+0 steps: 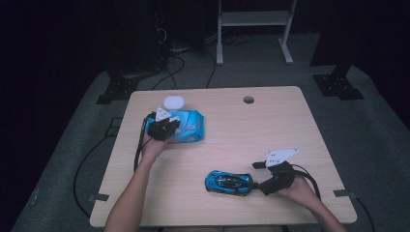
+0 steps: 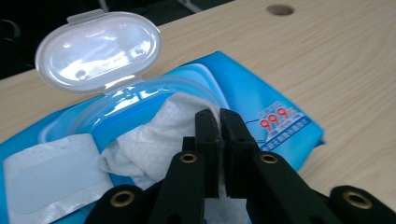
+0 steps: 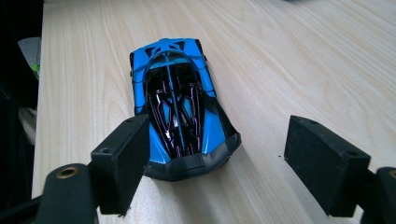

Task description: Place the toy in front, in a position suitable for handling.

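We're pinching the wipe (image 2: 154, 135) in the closed left gripper (image 2: 219, 122), pack (image 2: 275, 112) directly underneath, so we're pulling up; right gripper (image 3: 215, 158) is sitting open behind the car (image 3: 177, 102).

left gripper (image 2: 218, 122) jaws pinched together on white wipe (image 2: 154, 140) sticking out of blue wipes pack (image 2: 275, 109), clear flip lid (image 2: 99, 50) open and tilted back, peeled seal sticker (image 2: 49, 175) alongside, pack flat on tabletop (image 2: 345, 60)

The high view looks forward and down on the whole table (image 1: 270, 125); each gripper view looks close along its own fingers at that tabletop.
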